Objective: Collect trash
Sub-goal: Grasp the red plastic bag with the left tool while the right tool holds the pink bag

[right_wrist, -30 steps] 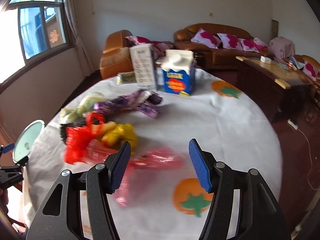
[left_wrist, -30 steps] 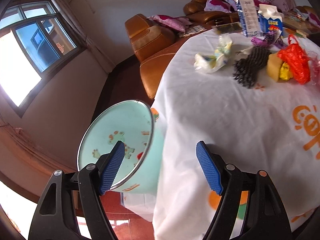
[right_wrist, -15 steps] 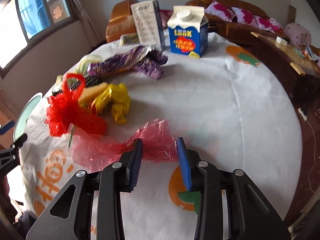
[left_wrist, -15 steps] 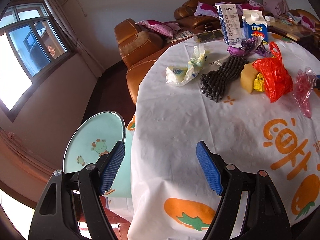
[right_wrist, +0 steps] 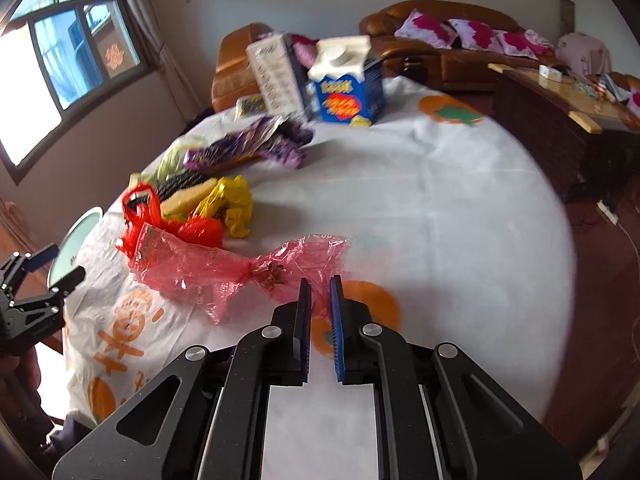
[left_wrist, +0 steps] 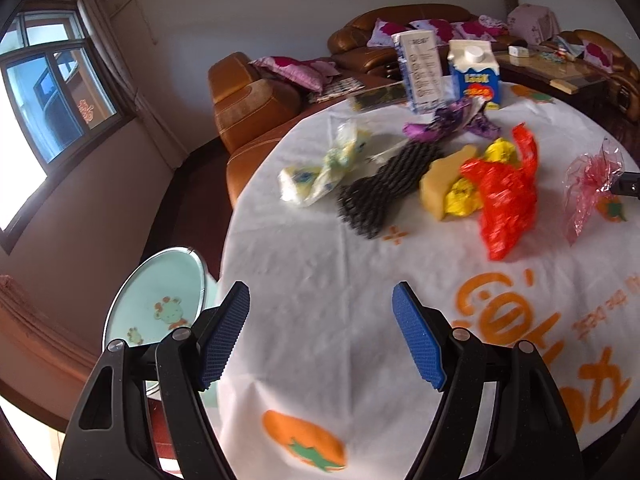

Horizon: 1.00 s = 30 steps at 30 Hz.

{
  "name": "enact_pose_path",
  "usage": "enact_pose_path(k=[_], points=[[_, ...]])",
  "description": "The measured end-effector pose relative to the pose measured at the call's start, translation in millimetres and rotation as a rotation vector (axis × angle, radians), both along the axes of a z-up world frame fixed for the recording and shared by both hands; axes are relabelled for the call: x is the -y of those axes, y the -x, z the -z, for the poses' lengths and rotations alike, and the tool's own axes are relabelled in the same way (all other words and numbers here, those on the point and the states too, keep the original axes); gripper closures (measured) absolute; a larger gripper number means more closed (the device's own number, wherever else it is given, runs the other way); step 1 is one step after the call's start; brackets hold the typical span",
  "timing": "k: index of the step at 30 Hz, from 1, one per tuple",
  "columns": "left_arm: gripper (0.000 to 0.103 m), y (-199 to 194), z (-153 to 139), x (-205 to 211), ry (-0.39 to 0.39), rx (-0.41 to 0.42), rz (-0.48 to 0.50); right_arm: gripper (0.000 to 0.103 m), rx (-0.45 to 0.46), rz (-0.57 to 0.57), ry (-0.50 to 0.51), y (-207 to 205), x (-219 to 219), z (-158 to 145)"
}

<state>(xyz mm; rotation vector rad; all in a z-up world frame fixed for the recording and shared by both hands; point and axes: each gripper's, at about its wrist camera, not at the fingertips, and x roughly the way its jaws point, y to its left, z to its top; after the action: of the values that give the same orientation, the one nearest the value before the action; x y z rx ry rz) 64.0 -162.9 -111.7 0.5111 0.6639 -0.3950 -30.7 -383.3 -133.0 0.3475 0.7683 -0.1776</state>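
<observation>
Right gripper [right_wrist: 320, 292], jaws drawn narrow, pinching one end of the pink cellophane wrapper [right_wrist: 224, 268], which trails off to its left on the tablecloth [right_wrist: 440, 208]. Left gripper [left_wrist: 320, 336], jaws wide and holding nothing, above the table edge; the pale green bin [left_wrist: 160, 300] just to its left. Farther ahead: red bag [left_wrist: 504, 196], yellow sponge [left_wrist: 440, 184], black netting [left_wrist: 384, 188], then milk carton [left_wrist: 476, 76].

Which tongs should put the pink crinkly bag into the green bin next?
Right. The right tongs are already pinched on the pink bag. The left tongs are open and empty, nearer the green bin.
</observation>
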Motion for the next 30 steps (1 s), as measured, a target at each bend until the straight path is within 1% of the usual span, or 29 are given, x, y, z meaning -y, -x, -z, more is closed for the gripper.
enact_pose_path(k=[5,10,13,18,21,25,26,28,29,30], points=[[0.030,17,-4,33,0.019,0.000,0.067,0.093,0.036,0.084,-0.002,27,27,-10],[0.030,34,-4,65,0.025,-0.001,0.133,0.093,0.046,0.159,-0.027,47,54,-4],[0.030,44,-1,77,0.026,-0.010,0.160,0.093,0.051,0.178,-0.043,60,63,1],[0.030,55,2,90,0.036,-0.023,0.184,0.093,0.066,0.186,-0.067,75,65,7],[0.030,58,8,99,0.014,-0.024,0.208,0.093,0.072,0.188,-0.077,79,66,10],[0.030,54,24,108,0.007,-0.074,0.220,0.093,0.076,0.178,-0.081,80,62,12],[0.033,52,27,109,0.014,-0.096,0.224,0.093,0.077,0.173,-0.081,79,60,12],[0.056,50,31,110,0.039,-0.141,0.249,0.093,0.077,0.164,-0.082,77,56,12],[0.063,50,31,111,0.048,-0.154,0.266,0.093,0.078,0.158,-0.081,76,54,12],[0.075,50,31,111,0.051,-0.162,0.280,0.093,0.081,0.154,-0.081,75,52,12]])
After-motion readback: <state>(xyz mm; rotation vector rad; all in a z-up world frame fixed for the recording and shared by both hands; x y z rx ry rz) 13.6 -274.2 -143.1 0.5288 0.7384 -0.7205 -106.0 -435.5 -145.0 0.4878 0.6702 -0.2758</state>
